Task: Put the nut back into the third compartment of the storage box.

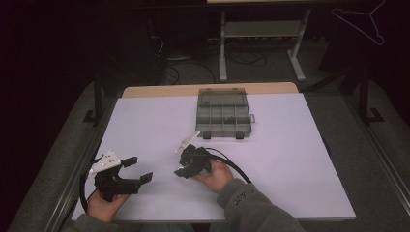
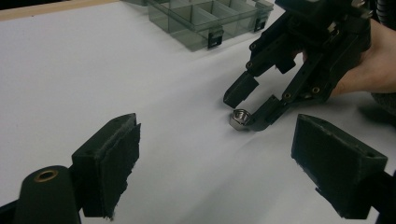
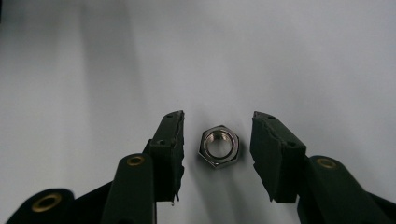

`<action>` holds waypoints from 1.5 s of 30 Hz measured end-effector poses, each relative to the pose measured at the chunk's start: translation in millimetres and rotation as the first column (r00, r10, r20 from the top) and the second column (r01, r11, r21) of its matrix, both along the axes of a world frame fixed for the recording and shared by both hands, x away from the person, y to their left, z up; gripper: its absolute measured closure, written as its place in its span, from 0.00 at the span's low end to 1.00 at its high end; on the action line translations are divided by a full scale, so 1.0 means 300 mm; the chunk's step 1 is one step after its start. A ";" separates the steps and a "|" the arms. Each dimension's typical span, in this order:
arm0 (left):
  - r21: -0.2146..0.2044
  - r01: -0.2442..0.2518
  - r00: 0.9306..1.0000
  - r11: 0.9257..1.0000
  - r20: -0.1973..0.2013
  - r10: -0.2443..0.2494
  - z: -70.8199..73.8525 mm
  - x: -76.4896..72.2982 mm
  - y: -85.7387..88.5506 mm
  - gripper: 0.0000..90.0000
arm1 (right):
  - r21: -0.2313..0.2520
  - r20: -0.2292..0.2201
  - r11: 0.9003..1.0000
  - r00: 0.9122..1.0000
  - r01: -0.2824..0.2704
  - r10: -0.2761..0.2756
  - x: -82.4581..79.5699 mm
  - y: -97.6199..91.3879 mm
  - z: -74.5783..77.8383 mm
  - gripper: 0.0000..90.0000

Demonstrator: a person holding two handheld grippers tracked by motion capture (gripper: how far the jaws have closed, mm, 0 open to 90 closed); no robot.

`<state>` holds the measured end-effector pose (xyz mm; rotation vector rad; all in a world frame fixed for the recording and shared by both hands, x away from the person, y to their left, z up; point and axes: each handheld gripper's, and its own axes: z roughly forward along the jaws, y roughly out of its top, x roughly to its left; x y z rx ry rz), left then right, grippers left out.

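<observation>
Black fingers of the right gripper are seen parted narrowly around a steel hex nut lying flat on the white bench — not yet gripped. Beside it, the left gripper is held wide and empty. Farther off, a grey compartment box stands open; judged so, pickup and any placing remain.
</observation>
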<state>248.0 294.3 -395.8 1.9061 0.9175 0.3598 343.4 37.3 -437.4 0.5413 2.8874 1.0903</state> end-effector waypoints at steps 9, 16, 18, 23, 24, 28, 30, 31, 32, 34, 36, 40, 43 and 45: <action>-0.002 -0.001 1.000 1.000 0.001 0.001 0.000 0.000 0.000 0.16 | -0.022 0.038 1.000 0.999 -0.001 0.002 -0.011 0.010 -0.012 0.74; -0.002 -0.001 1.000 1.000 0.001 0.001 0.000 0.000 0.000 0.16 | -0.029 0.043 0.999 0.999 -0.014 0.015 -0.011 0.006 -0.006 0.77; 0.000 0.000 1.000 1.000 0.001 0.000 0.000 0.000 0.000 0.16 | -0.029 0.039 0.999 0.999 -0.014 0.015 -0.011 0.004 -0.006 0.77; -0.003 -0.002 1.000 1.000 0.006 0.002 0.000 -0.001 0.000 0.16 | -0.016 0.024 1.000 1.000 -0.012 0.013 -0.008 -0.004 0.005 0.77; -0.002 -0.001 1.000 1.000 0.005 0.002 0.000 -0.001 0.000 0.16 | -0.010 0.031 1.000 0.999 -0.014 0.014 -0.004 -0.008 0.009 0.77; -0.002 -0.004 1.000 1.000 0.004 0.004 0.000 -0.001 0.001 0.16 | 0.002 0.020 1.000 1.000 -0.002 0.002 0.009 -0.030 0.027 0.77; -0.003 -0.005 1.000 1.000 0.002 0.005 0.000 0.000 0.001 0.16 | 0.014 0.020 1.000 1.000 -0.001 0.000 0.021 -0.047 0.038 0.77; -0.003 -0.006 1.000 1.000 0.001 0.006 0.000 0.000 0.000 0.16 | 0.017 0.019 1.000 1.000 0.008 -0.008 0.024 -0.055 0.045 0.77; -0.001 -0.005 1.000 1.000 0.000 0.005 0.001 0.000 0.000 0.16 | 0.021 0.018 1.000 1.000 0.011 -0.011 0.030 -0.063 0.051 0.77; 0.000 -0.005 1.000 1.000 -0.001 0.005 0.002 0.001 -0.001 0.16 | 0.029 0.012 0.999 1.000 0.020 -0.021 0.040 -0.081 0.063 0.77; 0.000 -0.005 1.000 1.000 -0.004 0.005 0.002 0.002 -0.002 0.16 | 0.035 0.008 0.999 0.999 0.034 -0.034 0.048 -0.097 0.076 0.77; -0.007 -0.013 1.000 1.000 -0.004 0.013 0.001 0.005 -0.001 0.16 | 0.052 -0.006 0.996 0.997 0.071 -0.071 0.079 -0.145 0.109 0.77; -0.002 -0.007 1.000 1.000 -0.002 0.007 -0.001 0.009 -0.001 0.16 | 0.051 0.009 0.995 0.996 0.085 -0.085 0.108 -0.176 0.135 0.77; -0.001 -0.007 1.000 1.000 -0.003 0.007 -0.001 0.009 -0.001 0.16 | 0.067 -0.012 0.991 0.994 0.112 -0.112 0.126 -0.195 0.156 0.77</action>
